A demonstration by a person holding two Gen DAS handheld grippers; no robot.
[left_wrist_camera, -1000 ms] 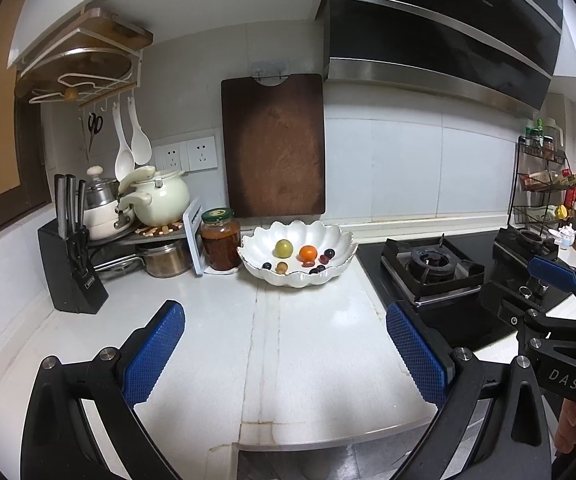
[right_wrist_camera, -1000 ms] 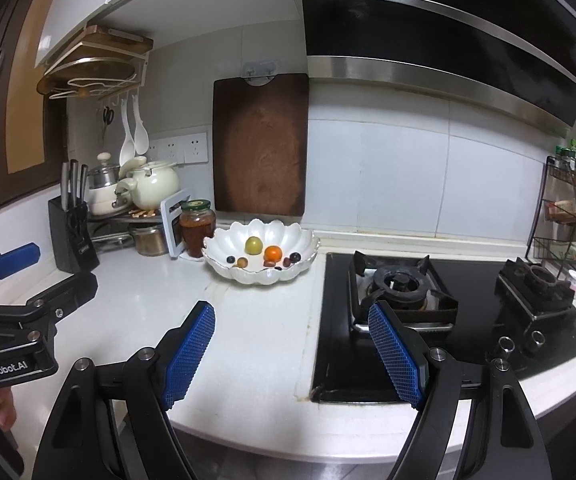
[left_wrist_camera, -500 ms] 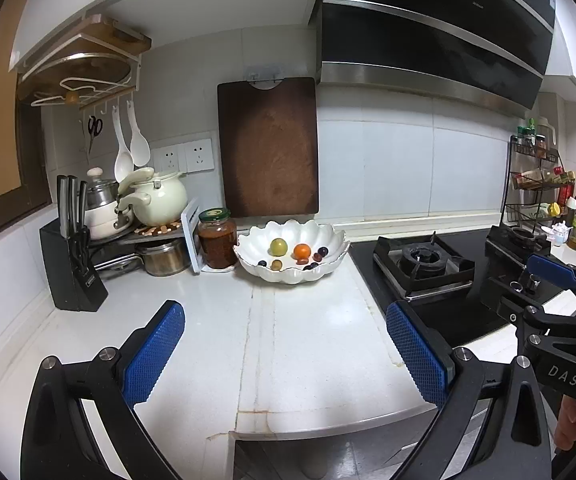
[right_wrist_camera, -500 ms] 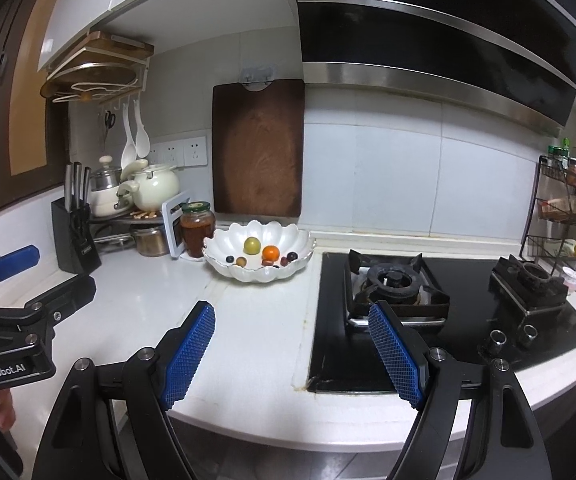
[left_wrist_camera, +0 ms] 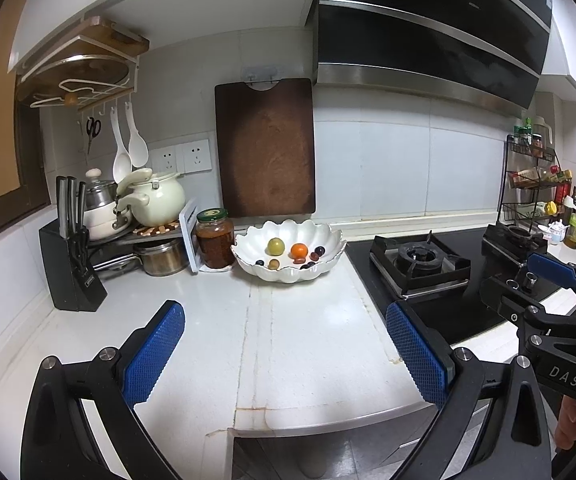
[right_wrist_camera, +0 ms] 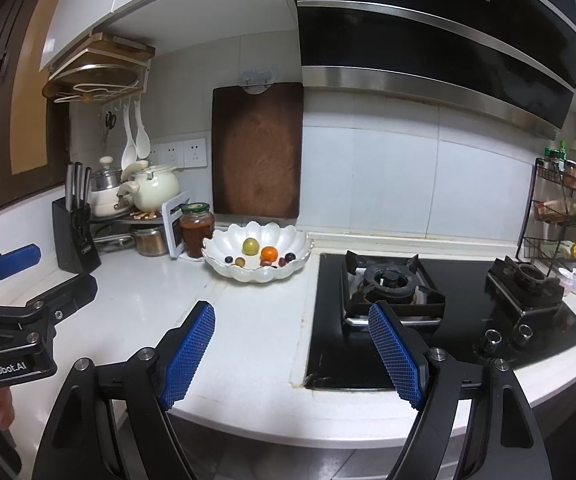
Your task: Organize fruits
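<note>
Presently I am looking along a white countertop (left_wrist_camera: 300,344) from both wrist cameras. At far left stands a black knife block (left_wrist_camera: 73,276), then a corner shelf carrying a cream kettle (left_wrist_camera: 156,200), with a steel pot (left_wrist_camera: 164,258) beneath it. Next comes a jar (left_wrist_camera: 215,238) of dark red preserve, just beside the white scalloped bowl (left_wrist_camera: 330,250). The bowl sits at the back of the counter, below a dark wooden cutting board (left_wrist_camera: 266,148) on the wall. Inside the bowl I count a green-yellow fruit (left_wrist_camera: 276,245), an orange fruit (left_wrist_camera: 299,251) to its right, and several small dark berries (left_wrist_camera: 319,251) around them; one small tan fruit lies toward the front. To the right of the bowl is the black gas hob (right_wrist_camera: 392,280), and at far right a wire spice rack (right_wrist_camera: 564,208).

My left gripper (left_wrist_camera: 284,356) hangs over the near counter edge with its blue pads spread wide, nothing between them. My right gripper (right_wrist_camera: 292,354) is likewise spread wide and empty, straddling the seam between counter and hob. Both are well apart from the bowl.
</note>
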